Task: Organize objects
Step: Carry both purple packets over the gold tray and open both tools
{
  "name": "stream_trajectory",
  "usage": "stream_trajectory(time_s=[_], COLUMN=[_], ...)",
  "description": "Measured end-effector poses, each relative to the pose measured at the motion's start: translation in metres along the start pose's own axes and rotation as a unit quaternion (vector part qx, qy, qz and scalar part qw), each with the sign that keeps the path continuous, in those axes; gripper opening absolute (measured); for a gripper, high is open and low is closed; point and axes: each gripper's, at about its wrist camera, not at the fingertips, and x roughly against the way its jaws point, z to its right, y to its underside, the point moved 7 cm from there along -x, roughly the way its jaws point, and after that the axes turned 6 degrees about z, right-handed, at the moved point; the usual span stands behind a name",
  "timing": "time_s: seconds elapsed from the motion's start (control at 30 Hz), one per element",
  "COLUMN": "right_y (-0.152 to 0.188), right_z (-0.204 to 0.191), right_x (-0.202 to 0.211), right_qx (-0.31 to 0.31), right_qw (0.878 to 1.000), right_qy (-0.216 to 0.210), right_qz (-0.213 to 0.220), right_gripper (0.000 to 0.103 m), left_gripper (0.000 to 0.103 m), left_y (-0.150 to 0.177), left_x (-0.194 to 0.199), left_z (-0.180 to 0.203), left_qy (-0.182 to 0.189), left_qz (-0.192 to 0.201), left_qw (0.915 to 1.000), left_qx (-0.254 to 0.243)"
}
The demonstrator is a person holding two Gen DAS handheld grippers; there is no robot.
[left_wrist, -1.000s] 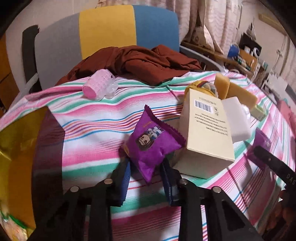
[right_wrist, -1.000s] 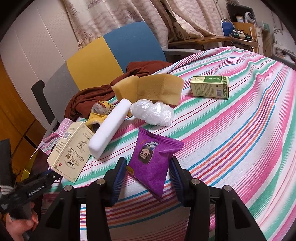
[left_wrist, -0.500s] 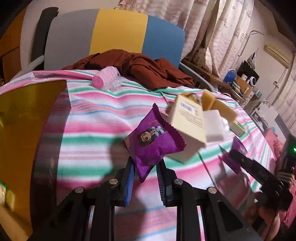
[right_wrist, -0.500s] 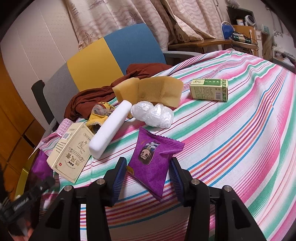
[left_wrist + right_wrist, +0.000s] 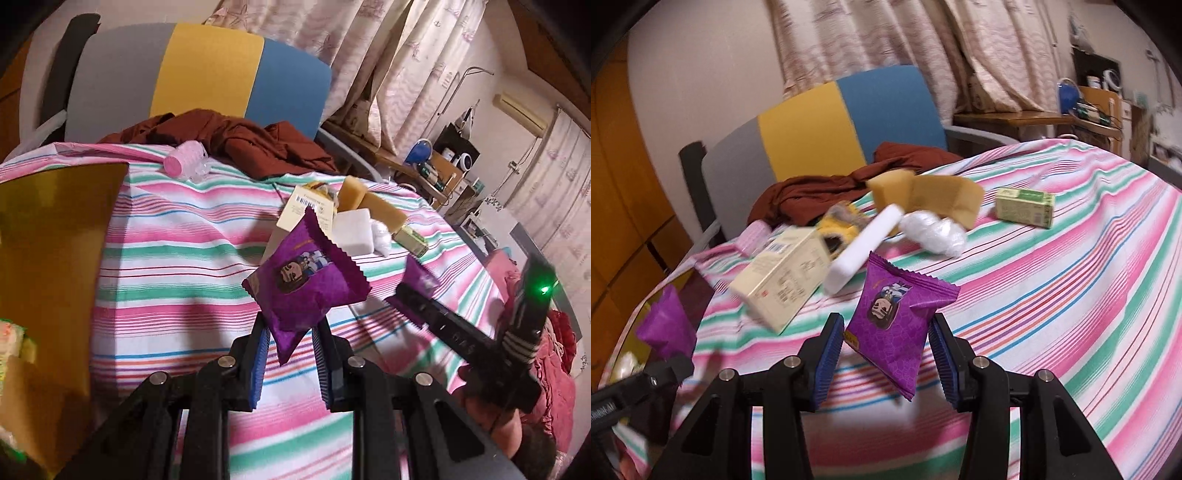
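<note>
Both purple snack packs have come up off the striped cloth since a second ago; back then each one lay flat between spread blue pads; the left one was already pinched and rising half a second ago, and the right one has only now come up.

On the left side sits a shiny gold container (image 5: 55,236); its inside is blurry, and something pale and green shows at its near edge, but I cannot tell what it is.

The left tool (image 5: 290,363) is squeezed onto the bottom corner of the left purple pack (image 5: 304,284); its pads are close together and the pack sticks up in the air over the striped cloth (image 5: 177,266).

The right tool (image 5: 886,360) has its pads pressed on both sides of the right purple pack (image 5: 897,317); this grip is wider than the left one; the pack hangs tilted above the cloth.

Behind the packs lie a cream box (image 5: 783,275), a white foam block (image 5: 864,251), a clear plastic wad (image 5: 932,232), two tan sponges (image 5: 923,194) and a green box (image 5: 1025,206); a pink roller (image 5: 184,162) rests near a brown cloth (image 5: 236,142) by the chair (image 5: 207,74).
</note>
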Motion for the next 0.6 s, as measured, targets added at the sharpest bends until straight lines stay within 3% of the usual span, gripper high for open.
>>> stream_trajectory(time_s=[0.33,0.6], right_y=[0.007,0.011], right_z=[-0.078,-0.174], right_x=[0.023,0.041], right_qx=[0.068,0.142], right_qw=[0.995,0.977], right_qy=[-0.072,-0.158], right_qz=[-0.011,-0.012], right_gripper=[0.048,0.048], left_gripper=[0.023,0.023], left_y=[-0.003,-0.002], left_x=[0.056,0.102], left_z=[-0.032,-0.096], left_qy=[-0.006,-0.052], left_qz=[0.037,0.066], left_qw=[0.999,0.9944], left_qx=[0.023,0.064])
